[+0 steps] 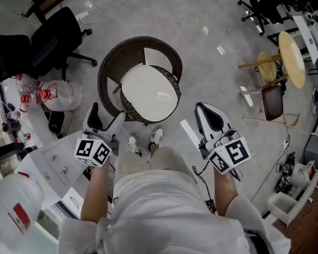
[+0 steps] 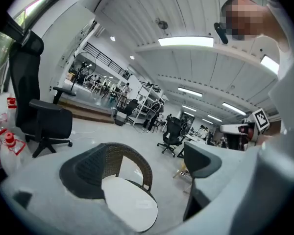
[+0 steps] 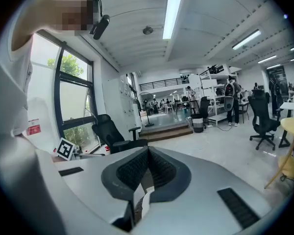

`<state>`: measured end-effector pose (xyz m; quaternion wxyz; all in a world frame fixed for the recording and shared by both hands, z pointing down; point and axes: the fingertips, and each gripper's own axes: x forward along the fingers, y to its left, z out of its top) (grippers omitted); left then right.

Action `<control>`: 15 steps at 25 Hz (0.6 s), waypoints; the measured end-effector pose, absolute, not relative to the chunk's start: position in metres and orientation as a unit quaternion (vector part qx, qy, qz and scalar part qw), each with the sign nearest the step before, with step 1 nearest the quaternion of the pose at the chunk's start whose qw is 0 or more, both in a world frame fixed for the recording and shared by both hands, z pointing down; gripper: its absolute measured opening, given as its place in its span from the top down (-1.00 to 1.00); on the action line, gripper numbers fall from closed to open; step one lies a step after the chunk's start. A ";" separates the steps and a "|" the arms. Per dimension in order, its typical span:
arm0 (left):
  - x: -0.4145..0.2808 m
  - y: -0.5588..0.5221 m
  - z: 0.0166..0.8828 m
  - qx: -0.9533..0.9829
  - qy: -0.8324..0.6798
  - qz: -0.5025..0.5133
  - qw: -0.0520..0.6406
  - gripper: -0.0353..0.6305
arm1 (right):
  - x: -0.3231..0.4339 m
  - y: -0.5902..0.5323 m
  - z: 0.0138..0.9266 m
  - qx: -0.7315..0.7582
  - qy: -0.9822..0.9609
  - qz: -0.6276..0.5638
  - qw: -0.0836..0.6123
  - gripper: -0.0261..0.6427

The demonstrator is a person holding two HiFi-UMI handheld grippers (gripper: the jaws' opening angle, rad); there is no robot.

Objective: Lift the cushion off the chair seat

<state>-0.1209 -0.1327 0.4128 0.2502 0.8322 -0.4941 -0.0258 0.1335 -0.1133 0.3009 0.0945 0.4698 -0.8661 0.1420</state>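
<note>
On the grey workshop floor, head view: a round dark-brown wicker tub chair point(image 1: 115, 58) stands directly before the person's white shoes point(image 1: 144, 141), with a white, near-round flat cushion point(image 1: 150, 93) lying on its seat, its near edge toward the person. The left gripper point(image 1: 107, 118) is held low at the chair's near-left side, jaws spread, one tip just beside the cushion's near-left edge but not touching. The right gripper point(image 1: 211, 115) stands farther off to the cushion's right, jaws drawn together on nothing. A black office chair point(image 1: 58, 36) sits well apart at upper left. Left gripper view: the left gripper point(image 2: 142, 168) has its dark pads wide apart, framing the wicker chair point(image 2: 137, 163) and the cushion point(image 2: 130, 204), which lies ahead and below, unheld. Right gripper view: the right gripper point(image 3: 147, 168) has its ribbed pads meeting at the tip, empty. Judgement: the cushion lies forward and between both tools, the left nearer; its rim faces those spread jaws, and the right must unclose before assisting.
</note>
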 end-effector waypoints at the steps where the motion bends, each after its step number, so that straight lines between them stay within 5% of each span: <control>1: -0.117 -0.134 0.426 0.827 -0.499 -0.016 0.257 -0.57 | 0.134 -0.118 0.309 0.462 -0.868 0.150 0.099 0.92; 15: -0.049 -0.153 0.645 0.795 -0.495 0.085 0.339 -0.57 | 0.100 -0.139 0.437 0.375 -0.886 0.238 0.133 0.92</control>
